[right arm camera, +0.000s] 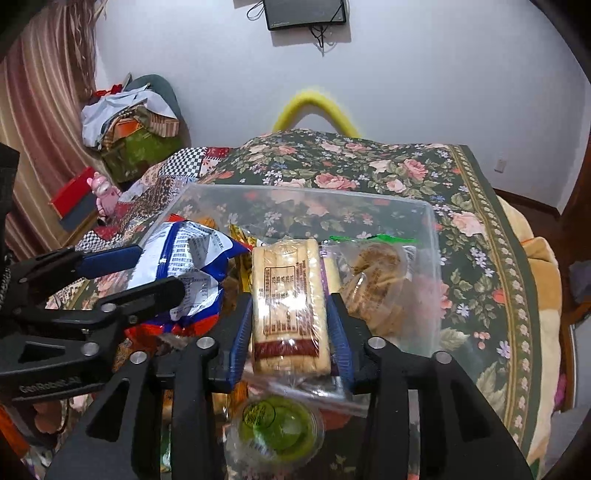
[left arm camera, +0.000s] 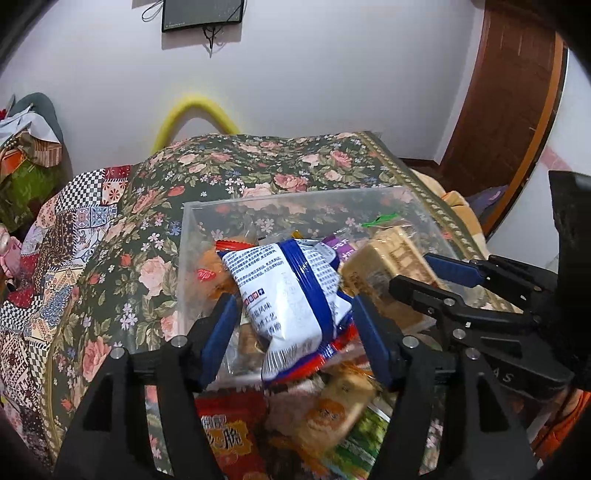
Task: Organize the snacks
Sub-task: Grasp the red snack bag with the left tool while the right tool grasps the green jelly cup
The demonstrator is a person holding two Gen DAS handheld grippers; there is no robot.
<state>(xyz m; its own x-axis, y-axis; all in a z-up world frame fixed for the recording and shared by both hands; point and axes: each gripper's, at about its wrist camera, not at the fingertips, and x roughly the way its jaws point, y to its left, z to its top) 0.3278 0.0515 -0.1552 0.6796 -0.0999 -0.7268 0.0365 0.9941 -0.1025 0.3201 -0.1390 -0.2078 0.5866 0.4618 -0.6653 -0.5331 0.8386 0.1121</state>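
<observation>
While left hand-held gripper [left arm camera: 295, 314] released round blue-white packet [left arm camera: 291, 291], only right view shows right hand-held gripper [right arm camera: 290, 317] released astride biscuit pack [right arm camera: 288, 306]

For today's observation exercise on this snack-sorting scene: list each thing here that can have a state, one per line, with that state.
Clear plastic box: lidless, holding several snacks.
Blue-and-white snack bag: sealed, crumpled, over the box between the left gripper's pads.
Wafer biscuit pack: sealed, between the right gripper's pads, over the box.
Green jelly cup: sealed, outside the box.
Wall screen: dark.
</observation>
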